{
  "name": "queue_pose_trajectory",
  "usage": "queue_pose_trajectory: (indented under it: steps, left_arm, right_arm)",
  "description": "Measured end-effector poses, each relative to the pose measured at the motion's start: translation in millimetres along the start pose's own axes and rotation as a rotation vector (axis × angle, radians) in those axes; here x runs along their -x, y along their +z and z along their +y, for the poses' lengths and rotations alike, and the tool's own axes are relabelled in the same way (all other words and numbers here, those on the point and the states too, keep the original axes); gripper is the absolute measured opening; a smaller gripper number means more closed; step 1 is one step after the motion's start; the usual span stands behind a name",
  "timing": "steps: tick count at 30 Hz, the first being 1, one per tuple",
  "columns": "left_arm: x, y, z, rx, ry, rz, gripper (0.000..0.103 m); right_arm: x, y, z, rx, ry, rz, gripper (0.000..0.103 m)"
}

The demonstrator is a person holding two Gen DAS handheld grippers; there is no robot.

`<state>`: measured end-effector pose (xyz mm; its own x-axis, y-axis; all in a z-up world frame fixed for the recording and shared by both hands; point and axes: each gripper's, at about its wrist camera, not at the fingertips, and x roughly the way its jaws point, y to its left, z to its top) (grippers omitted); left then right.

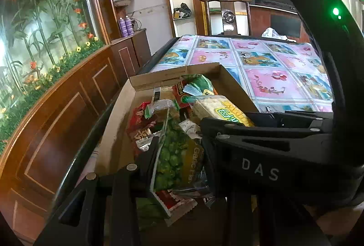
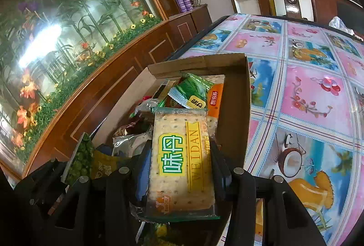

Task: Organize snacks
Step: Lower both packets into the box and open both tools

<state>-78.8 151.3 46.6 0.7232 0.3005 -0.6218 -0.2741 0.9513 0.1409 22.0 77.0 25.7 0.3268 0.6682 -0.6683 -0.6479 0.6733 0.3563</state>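
Note:
A cardboard box [image 1: 236, 84] on the table holds several snack packs. My left gripper [image 1: 179, 145] is shut on a green pea snack bag [image 1: 177, 159] over the near end of the box. My right gripper [image 2: 179, 155] is shut on a Weidan cracker pack [image 2: 182, 159] and holds it over the box [image 2: 241, 98]. The right gripper's black body shows in the left wrist view [image 1: 284, 139], with the cracker pack [image 1: 223, 111] in it. The pea bag also shows in the right wrist view [image 2: 82, 159], at the left. A green packet [image 2: 193, 91] and an orange pack [image 2: 215, 100] lie deeper in the box.
The table wears a pink and blue patterned cloth [image 2: 314, 91]. A wooden chair [image 1: 227, 16] stands at its far end, with a white plastic bag [image 1: 273, 33] on the table. A wood-panelled wall with a flower mural [image 1: 45, 25] runs along the left.

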Motion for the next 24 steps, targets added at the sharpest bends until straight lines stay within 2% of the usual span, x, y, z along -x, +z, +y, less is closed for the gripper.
queue_pose_trajectory:
  steps: [8, 24]
  left_arm:
    - [3, -5, -4, -0.039, 0.043, -0.014, 0.035]
    - [7, -10, -8, -0.074, 0.084, -0.028, 0.036]
  right_arm:
    - [5, -6, 12, 0.056, -0.012, -0.011, 0.051]
    - [7, -13, 17, 0.066, -0.003, -0.011, 0.051]
